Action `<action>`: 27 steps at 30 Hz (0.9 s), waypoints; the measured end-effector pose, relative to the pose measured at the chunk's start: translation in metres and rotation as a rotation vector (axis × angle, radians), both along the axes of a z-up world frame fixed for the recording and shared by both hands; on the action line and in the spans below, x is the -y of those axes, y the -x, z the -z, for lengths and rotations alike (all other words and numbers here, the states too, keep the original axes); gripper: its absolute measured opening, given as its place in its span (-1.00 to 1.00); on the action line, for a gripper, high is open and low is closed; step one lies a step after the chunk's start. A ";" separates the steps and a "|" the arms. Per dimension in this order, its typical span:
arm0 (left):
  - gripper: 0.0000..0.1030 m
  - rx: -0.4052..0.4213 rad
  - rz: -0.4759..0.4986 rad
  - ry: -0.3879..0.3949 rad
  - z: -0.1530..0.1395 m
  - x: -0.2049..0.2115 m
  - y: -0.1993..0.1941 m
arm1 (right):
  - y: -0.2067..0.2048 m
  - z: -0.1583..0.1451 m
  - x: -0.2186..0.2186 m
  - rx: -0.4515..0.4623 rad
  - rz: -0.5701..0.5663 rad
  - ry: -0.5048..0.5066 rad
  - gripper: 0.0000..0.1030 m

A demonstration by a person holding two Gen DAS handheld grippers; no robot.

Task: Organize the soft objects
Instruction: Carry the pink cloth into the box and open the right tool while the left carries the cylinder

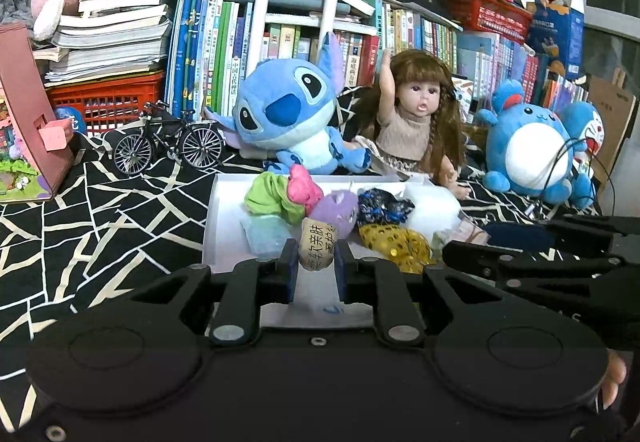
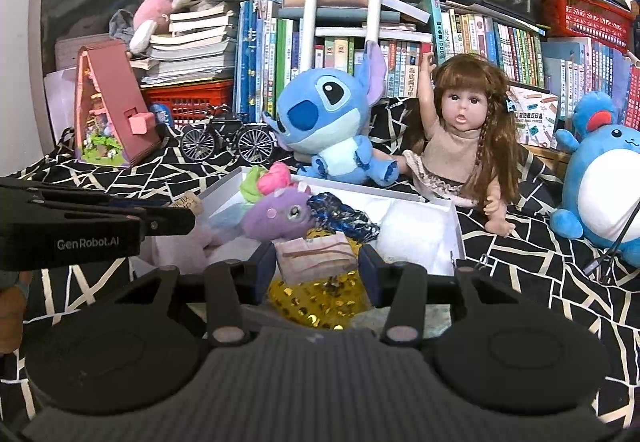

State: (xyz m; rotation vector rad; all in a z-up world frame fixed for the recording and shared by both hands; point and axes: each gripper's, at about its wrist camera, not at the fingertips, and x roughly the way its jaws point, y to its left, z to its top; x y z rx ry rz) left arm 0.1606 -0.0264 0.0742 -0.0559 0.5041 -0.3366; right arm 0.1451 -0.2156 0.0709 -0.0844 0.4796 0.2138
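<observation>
Two soft things are already off the pile, one in each set of tongs. The beige printed roll (image 1: 317, 248), low in the centre of the left wrist view, stands with its long axis nearly upright, and the left gripper (image 1: 316, 262) is clamped hard on its lower half. In the right wrist view the pink striped bundle (image 2: 316, 255) lies crosswise, long axis left to right, and the right gripper (image 2: 317, 266) is closed on its two ends, jaws partway in. Both loads hang over the near edge of the white box (image 2: 456, 226), so the box lies straight ahead of either hand and slightly below. Inside it sit the purple plush (image 2: 280, 216), the green cloth (image 1: 266, 194), the pink piece (image 1: 304, 188), the dark blue sequin pouch (image 2: 344, 218), the gold sequin pouch (image 2: 316, 302) and a white fluffy pad (image 1: 432, 208). I judge the right hand nearer the free space by the white pad. Beyond the box sit the blue plush (image 1: 288, 114) and the doll (image 1: 416, 110)
</observation>
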 end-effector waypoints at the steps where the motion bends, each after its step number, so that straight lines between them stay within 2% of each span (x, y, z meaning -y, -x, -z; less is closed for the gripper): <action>1: -0.65 -0.001 -0.002 0.004 0.000 0.000 -0.003 | -0.002 0.000 0.001 -0.003 0.002 -0.003 -0.01; 9: -0.65 -0.014 -0.043 0.012 0.004 -0.005 -0.033 | -0.020 0.001 0.001 -0.034 0.009 -0.042 -0.01; 16: -0.65 -0.062 -0.070 0.032 0.005 -0.014 -0.067 | -0.039 0.002 -0.015 -0.065 -0.033 -0.056 -0.01; 22: -0.65 -0.138 -0.074 0.060 0.010 -0.021 -0.100 | -0.064 0.009 -0.025 -0.181 -0.080 -0.124 -0.01; 27: -0.65 -0.172 -0.071 0.044 0.015 -0.020 -0.118 | -0.092 0.014 -0.027 -0.283 -0.071 -0.153 -0.01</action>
